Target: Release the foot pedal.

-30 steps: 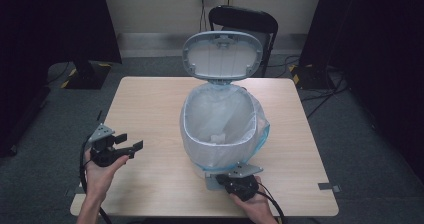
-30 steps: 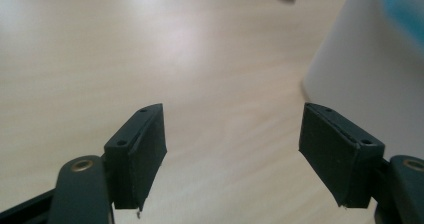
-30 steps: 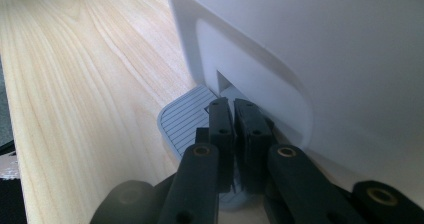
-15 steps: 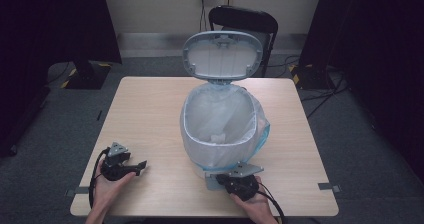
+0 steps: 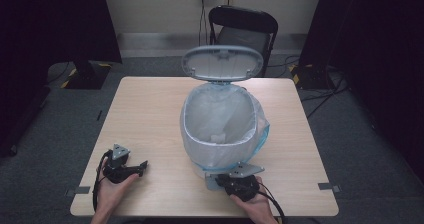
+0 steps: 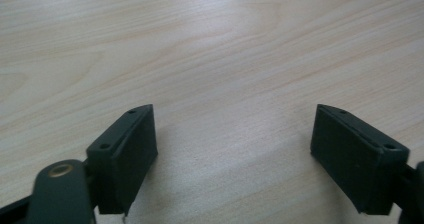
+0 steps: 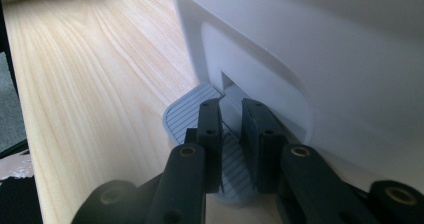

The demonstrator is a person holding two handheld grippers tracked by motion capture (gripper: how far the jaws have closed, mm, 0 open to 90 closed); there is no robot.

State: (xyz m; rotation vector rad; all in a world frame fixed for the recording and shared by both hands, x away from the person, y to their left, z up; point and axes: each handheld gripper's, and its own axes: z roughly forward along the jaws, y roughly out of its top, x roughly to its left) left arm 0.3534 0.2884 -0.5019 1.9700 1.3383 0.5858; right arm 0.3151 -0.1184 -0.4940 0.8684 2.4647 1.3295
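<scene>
The right gripper [image 7: 231, 134], fingers nearly closed, is pressed on the bin's pedal [image 7: 187, 115]; the lid [image 5: 222, 63] is raised. The left gripper [image 6: 235, 154] is held open over the near-left tabletop [image 6: 210, 44].

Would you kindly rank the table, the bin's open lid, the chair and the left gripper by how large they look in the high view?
1. Table, clearly largest.
2. Chair and lid: look alike in size, and the chair stands farther away, so I leave them tied.
3. Left gripper, smallest.
</scene>
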